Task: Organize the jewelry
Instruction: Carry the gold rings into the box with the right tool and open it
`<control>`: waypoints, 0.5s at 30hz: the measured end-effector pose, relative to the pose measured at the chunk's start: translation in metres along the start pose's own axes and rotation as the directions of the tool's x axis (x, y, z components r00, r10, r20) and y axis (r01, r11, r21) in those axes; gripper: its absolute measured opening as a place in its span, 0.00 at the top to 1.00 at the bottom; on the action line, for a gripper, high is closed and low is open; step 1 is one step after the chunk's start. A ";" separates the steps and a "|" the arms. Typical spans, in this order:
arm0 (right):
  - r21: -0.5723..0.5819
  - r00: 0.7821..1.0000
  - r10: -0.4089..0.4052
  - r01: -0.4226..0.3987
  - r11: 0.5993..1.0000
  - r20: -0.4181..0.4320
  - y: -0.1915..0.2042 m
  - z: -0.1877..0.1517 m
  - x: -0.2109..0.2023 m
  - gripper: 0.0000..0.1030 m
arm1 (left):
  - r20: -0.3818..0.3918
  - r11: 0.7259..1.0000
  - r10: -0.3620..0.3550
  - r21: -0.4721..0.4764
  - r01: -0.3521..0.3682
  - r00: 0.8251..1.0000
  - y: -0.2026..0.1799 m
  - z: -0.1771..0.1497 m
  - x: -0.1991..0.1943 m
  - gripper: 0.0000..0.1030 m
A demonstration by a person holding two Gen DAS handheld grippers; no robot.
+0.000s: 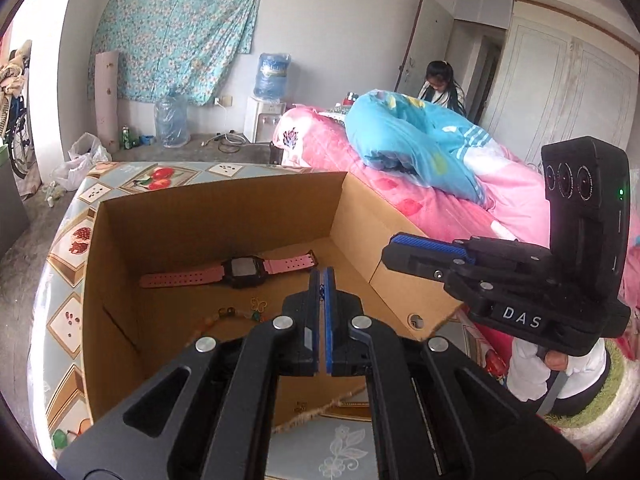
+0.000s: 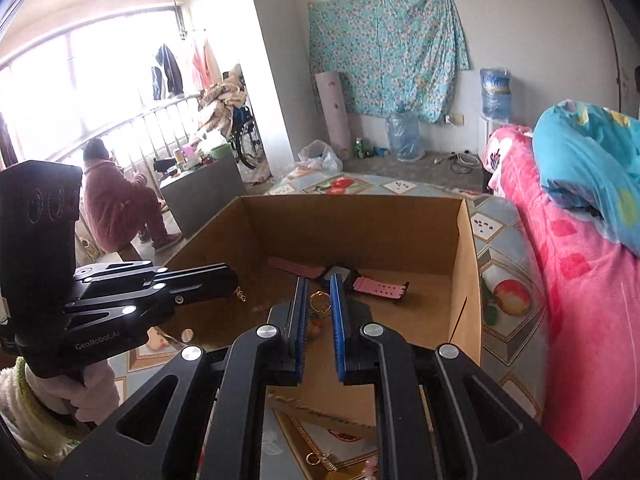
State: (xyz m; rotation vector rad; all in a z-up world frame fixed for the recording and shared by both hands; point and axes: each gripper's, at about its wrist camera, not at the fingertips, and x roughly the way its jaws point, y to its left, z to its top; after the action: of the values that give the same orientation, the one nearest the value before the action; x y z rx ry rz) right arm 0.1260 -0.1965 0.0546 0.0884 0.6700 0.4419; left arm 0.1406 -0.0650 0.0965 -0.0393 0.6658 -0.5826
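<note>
An open cardboard box (image 1: 220, 216) (image 2: 352, 224) stands on the patterned table (image 1: 76, 248). A pink-strapped digital watch (image 1: 242, 272) (image 2: 380, 286) lies on its floor, and a beaded bracelet (image 1: 228, 314) lies nearer me. My left gripper (image 1: 322, 276) (image 2: 232, 280) hangs over the box, shut on a small gold chain (image 2: 241, 295) that dangles from its tip. My right gripper (image 2: 319, 284) (image 1: 390, 252) hovers over the box's near side, shut on a gold ring (image 2: 319, 302) between its blue pads.
More small jewellery (image 2: 318, 460) lies on the table in front of the box. A bed with a pink cover (image 2: 580, 280) and a blue quilt (image 1: 420, 140) runs along the right. One person sits by the window (image 2: 120, 204), and another sits behind the bed (image 1: 440, 84).
</note>
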 end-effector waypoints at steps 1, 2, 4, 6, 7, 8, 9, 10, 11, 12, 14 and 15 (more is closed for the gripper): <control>0.022 1.000 0.004 -0.003 1.000 -0.021 -0.006 0.002 0.007 0.89 | -0.022 1.000 0.005 -0.004 -0.005 1.000 0.002 0.002 0.010 0.99; 0.044 0.999 0.012 -0.010 0.999 -0.045 -0.012 0.003 0.014 0.89 | -0.040 1.000 0.007 -0.011 -0.008 0.999 0.002 0.003 0.019 0.99; 0.080 0.998 0.018 -0.013 0.997 -0.067 -0.020 0.006 0.022 0.88 | -0.076 1.000 -0.004 -0.026 0.002 0.997 0.006 0.003 0.033 0.96; 0.099 0.997 0.029 -0.022 0.995 -0.072 -0.026 0.007 0.025 0.88 | -0.098 0.999 -0.005 -0.048 0.000 0.995 0.010 0.004 0.042 0.78; 0.107 0.997 0.031 -0.024 0.994 -0.067 -0.028 0.007 0.024 0.86 | -0.096 0.998 -0.007 -0.058 0.001 0.995 0.010 0.003 0.044 0.70; 0.111 0.998 0.031 -0.024 0.994 -0.061 -0.030 0.008 0.023 0.85 | -0.091 0.998 -0.008 -0.065 0.002 0.996 0.011 0.003 0.044 0.70; 0.113 0.998 0.028 -0.021 0.993 -0.055 -0.032 0.009 0.021 0.79 | -0.087 0.998 -0.013 -0.068 0.007 0.996 0.012 0.002 0.044 0.70; 0.114 0.999 0.024 -0.019 0.993 -0.045 -0.033 0.009 0.018 0.76 | -0.081 0.998 -0.014 -0.070 0.008 0.997 0.012 0.002 0.044 0.70; 0.113 0.999 0.021 -0.017 0.993 -0.036 -0.034 0.010 0.016 0.76 | -0.075 0.997 -0.011 -0.072 0.006 0.997 0.013 0.001 0.041 0.70; 0.111 0.999 0.017 -0.014 0.994 -0.029 -0.035 0.011 0.013 0.76 | -0.069 0.997 -0.010 -0.075 0.004 0.998 0.013 0.001 0.041 0.70; 0.110 1.000 0.008 -0.007 0.994 -0.011 -0.035 0.012 0.005 0.76 | -0.054 0.997 -0.010 -0.081 0.006 0.998 0.016 0.002 0.037 0.70; 0.110 1.000 0.003 -0.003 0.994 0.001 -0.036 0.013 0.001 0.75 | -0.044 0.997 -0.010 -0.081 0.006 0.999 0.017 0.002 0.034 0.70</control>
State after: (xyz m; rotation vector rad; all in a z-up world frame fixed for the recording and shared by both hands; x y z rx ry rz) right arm 0.1475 -0.2274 0.0562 0.1941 0.6938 0.4074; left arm 0.1713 -0.0688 0.0753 -0.1049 0.7324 -0.5653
